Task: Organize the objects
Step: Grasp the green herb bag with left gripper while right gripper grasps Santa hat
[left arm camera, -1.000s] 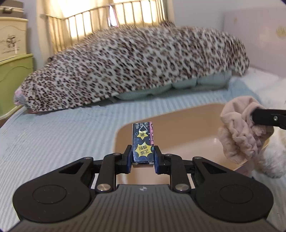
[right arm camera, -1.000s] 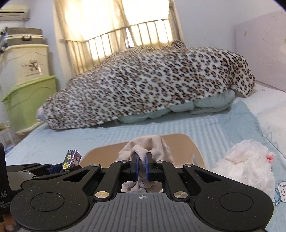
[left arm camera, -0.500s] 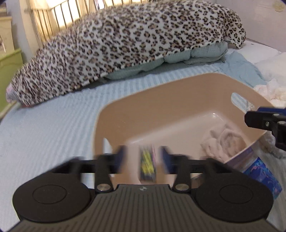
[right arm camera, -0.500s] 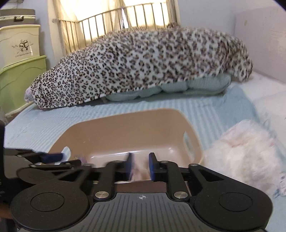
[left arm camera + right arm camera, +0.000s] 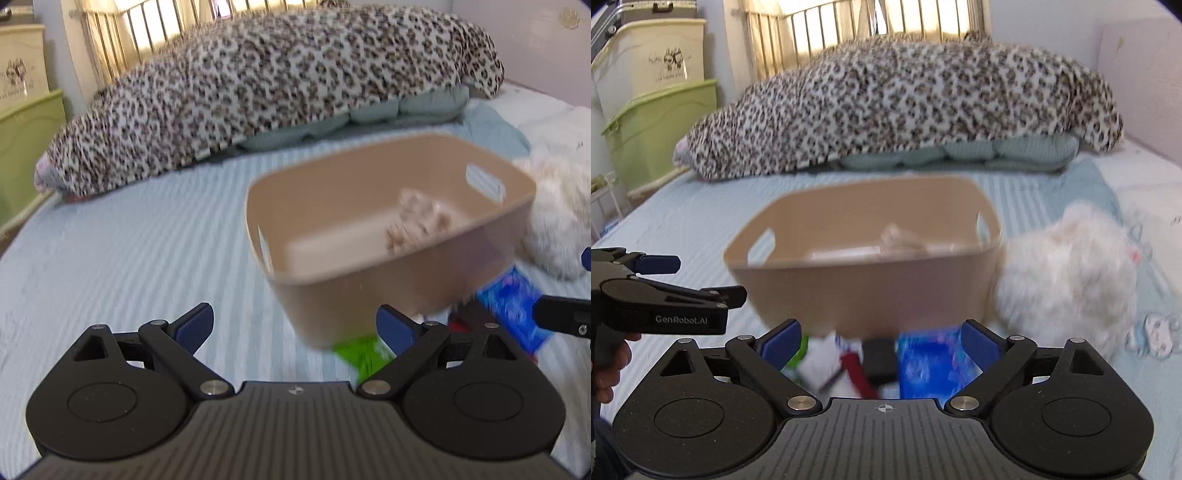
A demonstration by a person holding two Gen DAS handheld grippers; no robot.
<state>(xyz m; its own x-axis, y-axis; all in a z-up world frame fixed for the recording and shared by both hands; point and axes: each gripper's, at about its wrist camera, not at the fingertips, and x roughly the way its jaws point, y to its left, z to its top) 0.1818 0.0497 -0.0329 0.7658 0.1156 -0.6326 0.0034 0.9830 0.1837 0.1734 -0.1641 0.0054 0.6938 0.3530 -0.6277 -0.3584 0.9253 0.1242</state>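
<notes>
A tan plastic basket (image 5: 406, 291) (image 5: 871, 291) stands on the bed with a beige cloth (image 5: 421, 221) (image 5: 901, 240) inside it. My left gripper (image 5: 295, 326) is open and empty, low in front of the basket's near left corner. My right gripper (image 5: 882, 338) is open and empty in front of the basket. Before it lie a blue packet (image 5: 927, 365) (image 5: 513, 310), a black item (image 5: 879, 358), a red item (image 5: 855, 373) and a green packet (image 5: 362, 354). The small dark box is not visible.
A white fluffy toy (image 5: 1067, 273) (image 5: 561, 218) lies right of the basket. A leopard-print blanket (image 5: 905, 103) covers pillows at the back. Green and cream bins (image 5: 661, 133) stand at the left. Striped blue sheet (image 5: 129, 258) stretches left of the basket.
Both grippers opened and let go: the cloth dropped into the basket and the small box left the left jaws. Both grippers pulled back from the basket.
</notes>
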